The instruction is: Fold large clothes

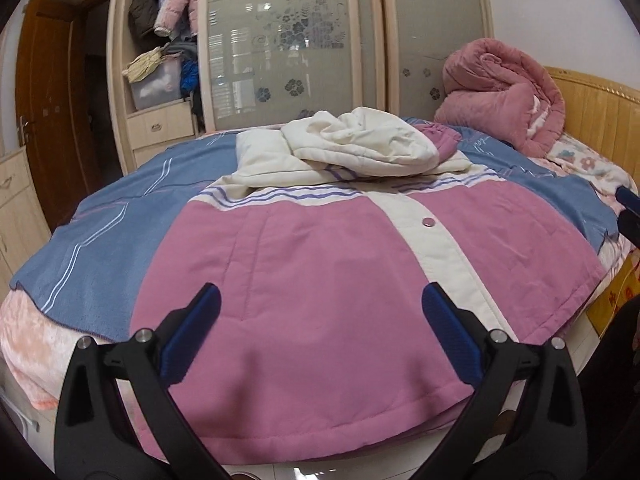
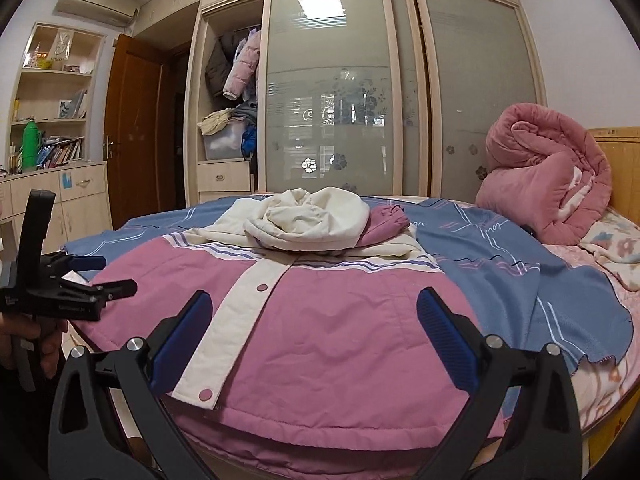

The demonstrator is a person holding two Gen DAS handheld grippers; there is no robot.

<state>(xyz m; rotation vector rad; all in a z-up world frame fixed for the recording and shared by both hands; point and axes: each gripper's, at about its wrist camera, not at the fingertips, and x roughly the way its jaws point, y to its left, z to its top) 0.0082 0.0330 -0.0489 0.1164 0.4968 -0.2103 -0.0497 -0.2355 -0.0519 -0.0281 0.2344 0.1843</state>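
Left gripper (image 1: pixel 320 320) & right gripper (image 2: pixel 314 320) both spread wide — empty, above pink jacket (image 1: pixel 320 300) hem

Home bedroom; bed (image 2: pixel 600 400), wardrobe (image 2: pixel 400 100).

The hood (image 2: pixel 308 218) covered the collar of the pink jacket (image 2: pixel 340 328), and its sleeves were folded under, out of sight. The jacket's hem ran behind the right tongs (image 2: pixel 314 336). The books on the shelf (image 2: pixel 60 152) were too small to read.
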